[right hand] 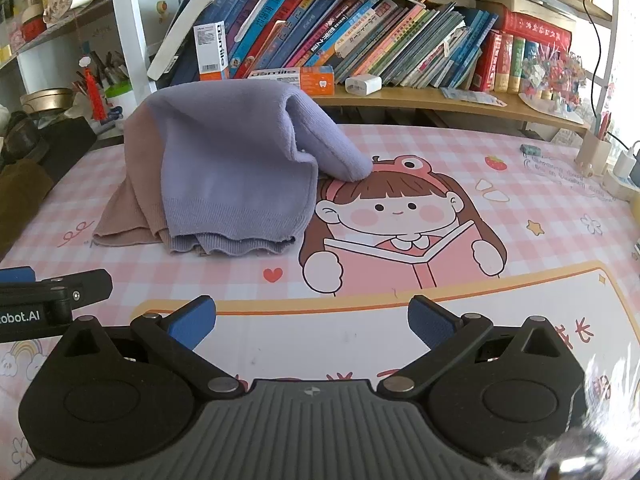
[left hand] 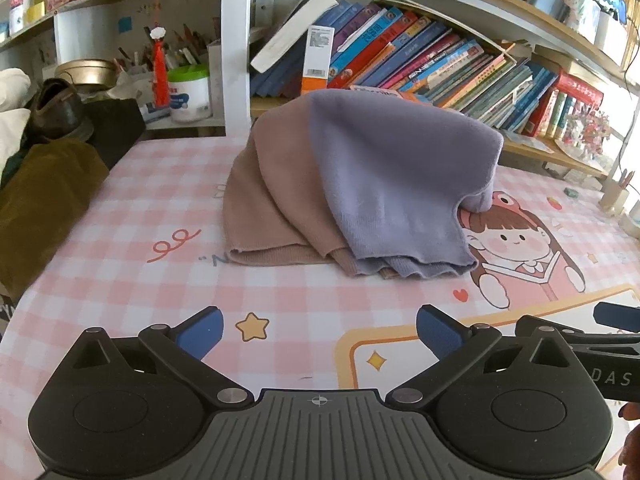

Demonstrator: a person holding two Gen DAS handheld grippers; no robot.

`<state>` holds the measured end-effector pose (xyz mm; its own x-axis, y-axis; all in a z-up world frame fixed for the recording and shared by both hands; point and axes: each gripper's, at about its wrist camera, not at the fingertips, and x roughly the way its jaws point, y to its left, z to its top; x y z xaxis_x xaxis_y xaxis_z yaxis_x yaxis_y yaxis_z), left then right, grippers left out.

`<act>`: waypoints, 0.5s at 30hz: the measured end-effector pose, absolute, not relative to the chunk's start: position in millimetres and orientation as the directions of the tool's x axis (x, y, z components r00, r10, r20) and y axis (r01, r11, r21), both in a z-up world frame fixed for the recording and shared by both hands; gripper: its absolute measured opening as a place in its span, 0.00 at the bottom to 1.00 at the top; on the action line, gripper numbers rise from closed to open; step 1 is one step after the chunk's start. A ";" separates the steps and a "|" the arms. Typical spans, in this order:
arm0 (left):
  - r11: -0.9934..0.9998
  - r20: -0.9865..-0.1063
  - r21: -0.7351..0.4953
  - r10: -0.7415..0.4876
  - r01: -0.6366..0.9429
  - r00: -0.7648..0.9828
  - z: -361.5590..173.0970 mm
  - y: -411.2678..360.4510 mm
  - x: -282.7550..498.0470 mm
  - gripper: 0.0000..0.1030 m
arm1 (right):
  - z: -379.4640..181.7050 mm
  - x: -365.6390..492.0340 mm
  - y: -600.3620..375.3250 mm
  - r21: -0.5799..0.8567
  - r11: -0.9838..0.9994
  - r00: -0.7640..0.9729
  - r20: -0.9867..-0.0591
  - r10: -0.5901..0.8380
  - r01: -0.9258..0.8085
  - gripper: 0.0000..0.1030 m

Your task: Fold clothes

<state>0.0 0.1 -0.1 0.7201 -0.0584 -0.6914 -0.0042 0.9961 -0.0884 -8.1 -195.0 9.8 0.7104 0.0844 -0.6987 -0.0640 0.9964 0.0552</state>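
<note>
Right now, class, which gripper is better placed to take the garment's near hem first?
Probably the left gripper: its open jaws face the purple and tan knit garment almost straight on. From the right gripper, also open, the garment lies off to its left.

Bright daylight, sharp centre.
My views bow at the edges; glare whitens the right, lower-right corner smeared.
</note>
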 end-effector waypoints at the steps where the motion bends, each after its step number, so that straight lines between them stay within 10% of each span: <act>1: 0.996 -0.692 -0.088 -0.058 -0.004 0.720 -0.3 0.1 0.0 1.00 | 10.0 -7.9 -195.2 0.055 0.996 0.710 -0.699 0.084 -0.064 1.00; 15: 0.997 -0.694 -0.076 -0.048 -0.006 0.718 -2.5 1.0 0.2 1.00 | 6.7 -6.8 -194.3 0.057 0.997 0.708 -0.701 0.083 -0.061 1.00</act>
